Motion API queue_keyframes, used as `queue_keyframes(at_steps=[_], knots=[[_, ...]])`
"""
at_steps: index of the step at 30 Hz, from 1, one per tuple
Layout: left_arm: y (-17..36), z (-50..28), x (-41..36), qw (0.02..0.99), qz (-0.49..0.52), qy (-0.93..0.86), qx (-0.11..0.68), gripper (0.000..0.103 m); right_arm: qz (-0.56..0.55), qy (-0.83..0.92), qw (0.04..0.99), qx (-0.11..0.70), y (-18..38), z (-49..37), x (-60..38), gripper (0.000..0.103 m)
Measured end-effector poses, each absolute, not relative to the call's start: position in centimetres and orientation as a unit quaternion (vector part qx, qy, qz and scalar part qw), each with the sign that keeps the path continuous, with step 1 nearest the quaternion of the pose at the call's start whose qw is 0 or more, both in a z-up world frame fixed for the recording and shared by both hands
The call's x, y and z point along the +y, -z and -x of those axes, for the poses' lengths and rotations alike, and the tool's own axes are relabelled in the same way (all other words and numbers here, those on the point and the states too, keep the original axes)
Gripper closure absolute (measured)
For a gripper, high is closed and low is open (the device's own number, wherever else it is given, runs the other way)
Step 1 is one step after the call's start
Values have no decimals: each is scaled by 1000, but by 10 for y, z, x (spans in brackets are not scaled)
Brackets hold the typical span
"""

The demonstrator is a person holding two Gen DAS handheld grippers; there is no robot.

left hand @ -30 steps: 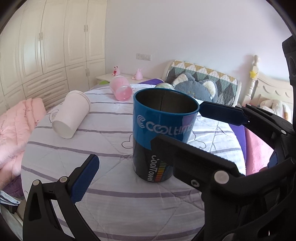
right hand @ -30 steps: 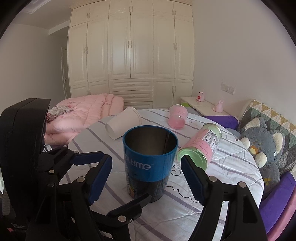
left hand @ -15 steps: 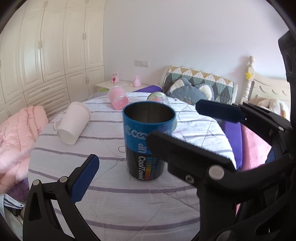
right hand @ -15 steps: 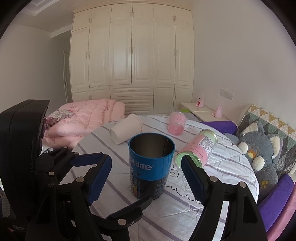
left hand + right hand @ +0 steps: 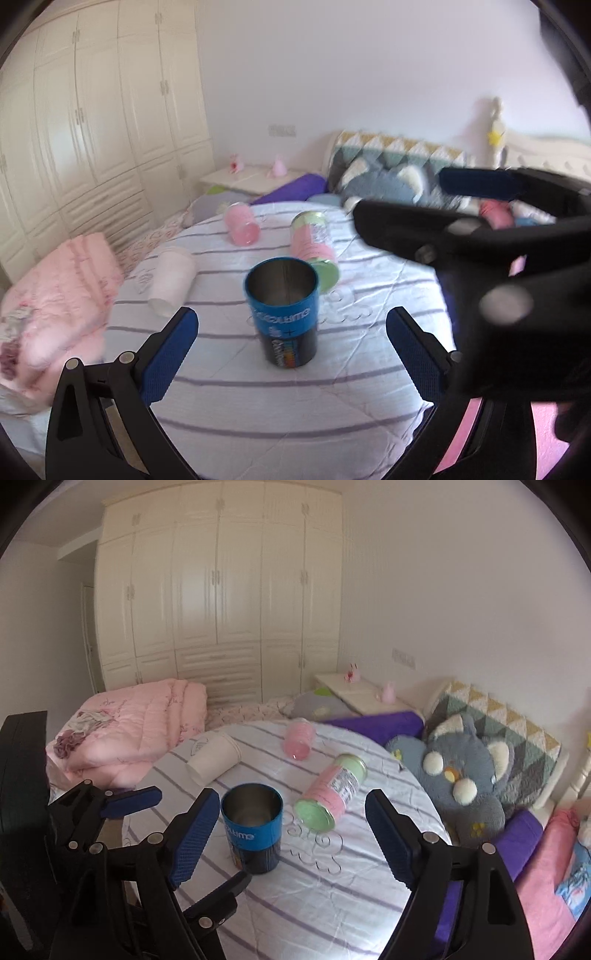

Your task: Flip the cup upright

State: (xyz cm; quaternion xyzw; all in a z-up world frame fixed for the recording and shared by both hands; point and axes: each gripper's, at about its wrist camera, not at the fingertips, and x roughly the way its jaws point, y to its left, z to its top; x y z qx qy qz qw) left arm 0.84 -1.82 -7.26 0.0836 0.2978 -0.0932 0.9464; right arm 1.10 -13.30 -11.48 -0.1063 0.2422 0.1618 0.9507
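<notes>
**Q:** where's the cup at right now?

**A:** The blue-and-black metal cup with the shiny steel inside (image 5: 283,313) is standing upright, mouth up, on the round counter with the purple-striped white cloth (image 5: 258,413). From my seat I'd call the flip done for that one. Nothing is touching it.

**Q:** and your tongs?

**A:** Both spread wide and holding nothing. The left tongs (image 5: 291,356) sit nearer me than the cup, one blue pad off to each side of it. The right tongs (image 5: 291,836) frame it too, with the cup close by their left pad. I figure they're wide so the steel wall doesn't get nudged over on that soft cloth.

**Q:** any writing on it?

**A:** White letters on the blue band. In the right view I can read "ollime" or "oltime", and the rest wraps out of sight. In the left view the band's print is too smeared to trust, and the rainbow label lower down is blurred as well.

**Q:** what else is lying around?

**A:** All beyond the cup: a pink can with pale green ends (image 5: 334,788) on its side just behind it, with a printed panel too small to read. A white paper cup (image 5: 214,757) is tipped over to the cup's far left. A translucent pink plastic cup (image 5: 298,738) is lying down further back. My guess is those are next.
</notes>
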Motion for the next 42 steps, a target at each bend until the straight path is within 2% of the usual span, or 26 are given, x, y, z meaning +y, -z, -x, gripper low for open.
queue_keyframes(at_steps=[10,16,22,42], knots=[[54,-16,-11,930,-70,38,358,0,30,-130,947,292,93,-21,-170,20],[47,-21,-7,932,-53,25,358,0,66,-41,944,321,97,-35,-175,20],[39,-20,-11,936,-55,6,349,0,81,-66,928,359,112,-43,-167,20],[37,-21,-21,942,-42,19,333,0,94,-87,932,340,104,-38,-166,20]])
